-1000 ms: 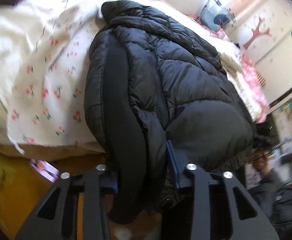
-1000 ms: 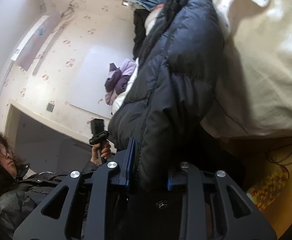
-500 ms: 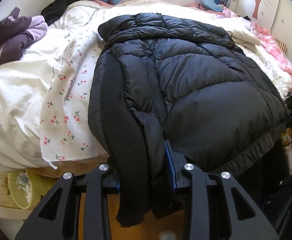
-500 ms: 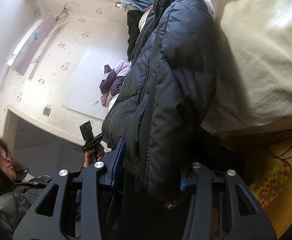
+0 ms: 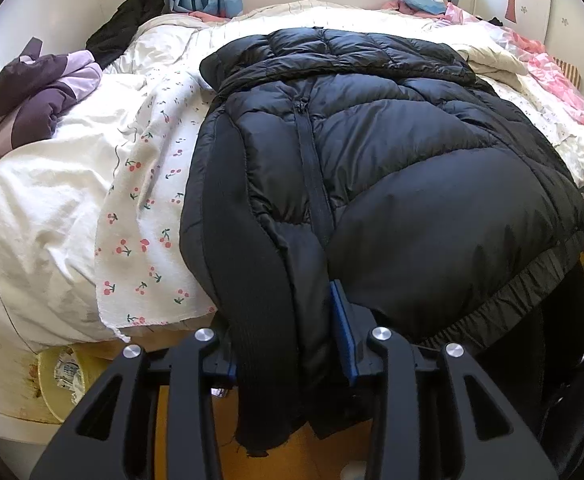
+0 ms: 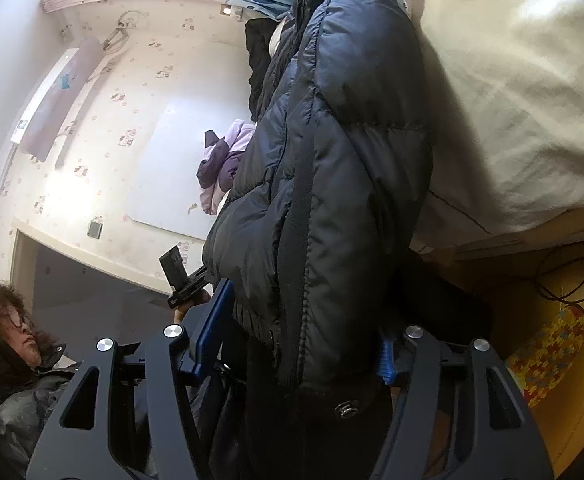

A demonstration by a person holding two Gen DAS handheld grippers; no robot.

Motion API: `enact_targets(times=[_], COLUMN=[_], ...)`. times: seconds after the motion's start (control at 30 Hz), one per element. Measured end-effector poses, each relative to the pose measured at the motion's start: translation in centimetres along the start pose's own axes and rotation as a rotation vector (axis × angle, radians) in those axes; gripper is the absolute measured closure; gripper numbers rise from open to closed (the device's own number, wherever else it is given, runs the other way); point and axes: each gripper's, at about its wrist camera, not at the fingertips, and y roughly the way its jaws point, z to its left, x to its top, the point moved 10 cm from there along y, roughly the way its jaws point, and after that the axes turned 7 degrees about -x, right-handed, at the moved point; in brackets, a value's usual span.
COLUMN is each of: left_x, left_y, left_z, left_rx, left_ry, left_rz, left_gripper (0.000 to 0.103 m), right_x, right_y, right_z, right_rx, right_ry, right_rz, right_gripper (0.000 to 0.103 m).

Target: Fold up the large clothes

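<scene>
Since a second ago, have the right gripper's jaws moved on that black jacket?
Yes. The right gripper is opening: its blue pad has swung away from the black jacket, toward the wall side.

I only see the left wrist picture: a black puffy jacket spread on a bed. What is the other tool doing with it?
Observer: The right tool has the black jacket hem between its fingers and its jaws are opening; one blue pad stands clear of the fabric.
Operator: What's on the floor there?
Observer: A colourful puzzle mat lies beside the bed.
Operator: Anyone in view?
Observer: Yes, a person in a dark coat, low at the left.
</scene>
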Motion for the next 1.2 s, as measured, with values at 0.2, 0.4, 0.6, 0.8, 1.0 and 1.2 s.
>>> enact_targets(times=[0.2, 0.4, 0.6, 0.8, 1.0, 1.2], left_x=[0.0, 0.0, -0.1, 2.4, 3.6, -0.9], left_y=[0.0, -0.1, -0.5, -6.4, -10.4, -4.2], left_z=[-0.3, -0.3, -0.5, 0.0, 0.7, 1.7], left_rx=[0.038, 0.055, -0.175, -0.49, -0.626, -0.615], left_ry=[0.034, 0.048, -0.097, -0.26, -0.347, -0.353], left_rz=[-0.002, -0.008, -0.007, -0.166, -0.267, -0.037], left_gripper=[0.064, 0.064, 0.082, 0.089, 0.09, 0.065], right_x=[0.0, 0.0, 0.9, 3.6, 4.8, 3.3], right_y=[-0.1, -0.3, -1.6, -4.9, -6.6, -4.7], right_z=[0.0, 0.1, 2.0, 8.9, 13.8, 9.7], right_rx=[0.007, 0.016, 0.053, 0.163, 0.216, 0.115], right_ry=[-0.001, -0.013, -0.065, -0.194, -0.292, -0.218], right_rz=[-0.004, -0.013, -0.087, -0.225, -0.251, -0.118], right_gripper=[0.044, 0.043, 0.079, 0.085, 0.085, 0.081])
